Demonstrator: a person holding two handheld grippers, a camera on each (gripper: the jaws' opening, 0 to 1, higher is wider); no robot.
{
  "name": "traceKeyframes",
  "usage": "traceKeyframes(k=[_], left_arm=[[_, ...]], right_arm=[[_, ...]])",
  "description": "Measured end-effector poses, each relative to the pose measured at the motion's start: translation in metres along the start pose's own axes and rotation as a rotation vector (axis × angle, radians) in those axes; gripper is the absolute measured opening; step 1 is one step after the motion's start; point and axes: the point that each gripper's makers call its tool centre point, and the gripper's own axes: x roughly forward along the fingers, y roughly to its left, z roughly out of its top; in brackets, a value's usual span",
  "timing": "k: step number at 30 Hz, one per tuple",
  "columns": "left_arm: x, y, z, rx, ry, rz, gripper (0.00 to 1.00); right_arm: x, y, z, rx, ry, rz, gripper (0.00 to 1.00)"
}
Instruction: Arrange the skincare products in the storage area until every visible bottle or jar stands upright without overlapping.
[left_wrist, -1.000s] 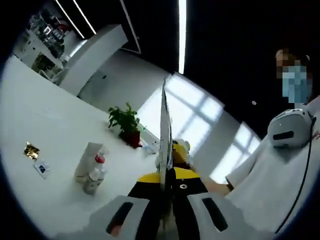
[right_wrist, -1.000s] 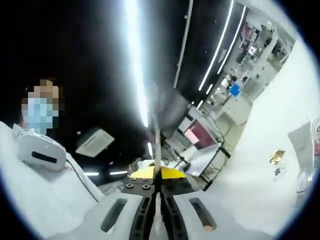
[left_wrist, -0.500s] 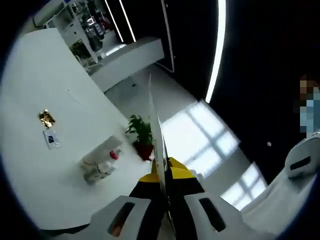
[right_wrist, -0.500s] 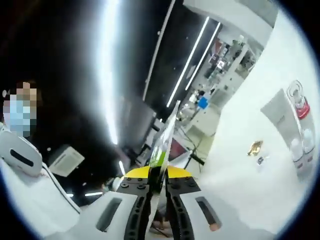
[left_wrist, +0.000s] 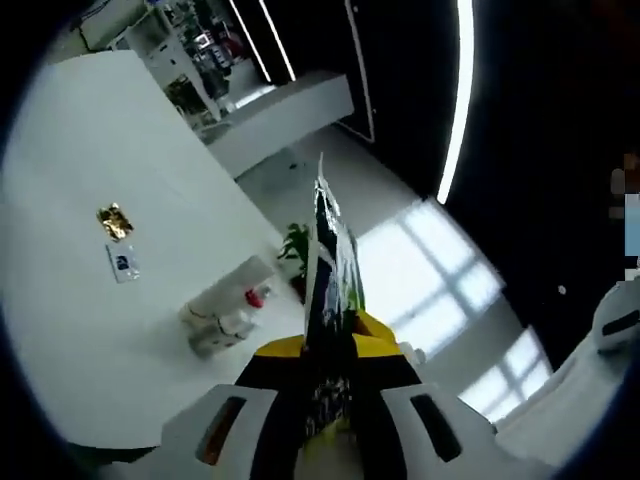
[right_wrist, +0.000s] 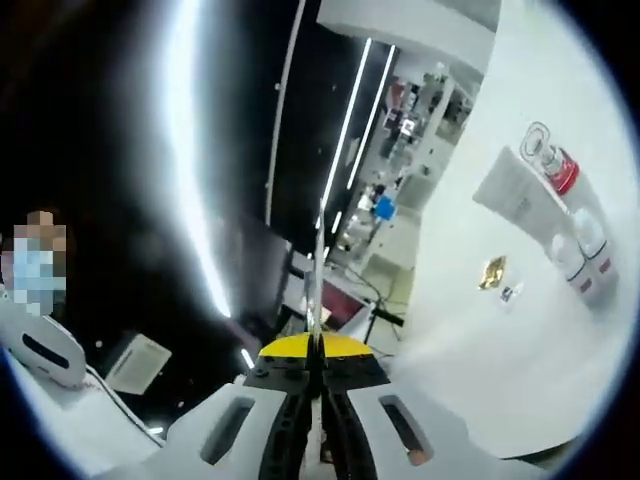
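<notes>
My left gripper is shut on a thin flat packet with dark and green print, which stands up between the jaws. Beyond it on the white table, a white tube and small bottles, one red-capped, lie clustered together. My right gripper is shut on a thin flat packet seen edge-on. In the right gripper view the same cluster sits far right: a white tube, a red-capped bottle and white bottles.
A gold foil packet and a small card lie on the table, also seen as foil packet and card. A potted plant stands behind the cluster. A person wearing a white headset is at the left.
Both views have swung with the hands. The left packet now shows its printed face instead of its edge. The right packet has turned edge-on.
</notes>
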Motion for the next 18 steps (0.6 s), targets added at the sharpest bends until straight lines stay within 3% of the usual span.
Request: traceKeyframes(k=[7,10,13,14,18], left_arm=[[-0.002,0.009,-0.017,0.040,0.094,0.063,0.11],[-0.001,0.018,-0.024,0.058,0.126,0.131,0.09],[0.001,0.021,-0.029,0.036,0.145,0.158,0.00],[-0.001,0.030,-0.031,0.052,0.156,0.217,0.00],[0.001,0.039,-0.037,0.012,0.170,0.237,0.00]], right_arm=[[-0.007,-0.018,-0.006,0.017,0.092,-0.022,0.01],[-0.008,-0.029,-0.012,0.040,0.121,-0.045,0.01],[-0.009,-0.038,-0.018,0.034,0.155,-0.076,0.01],[-0.009,-0.042,-0.019,0.028,0.159,-0.092,0.01],[-0.009,-0.054,-0.024,0.008,0.196,-0.116,0.01]])
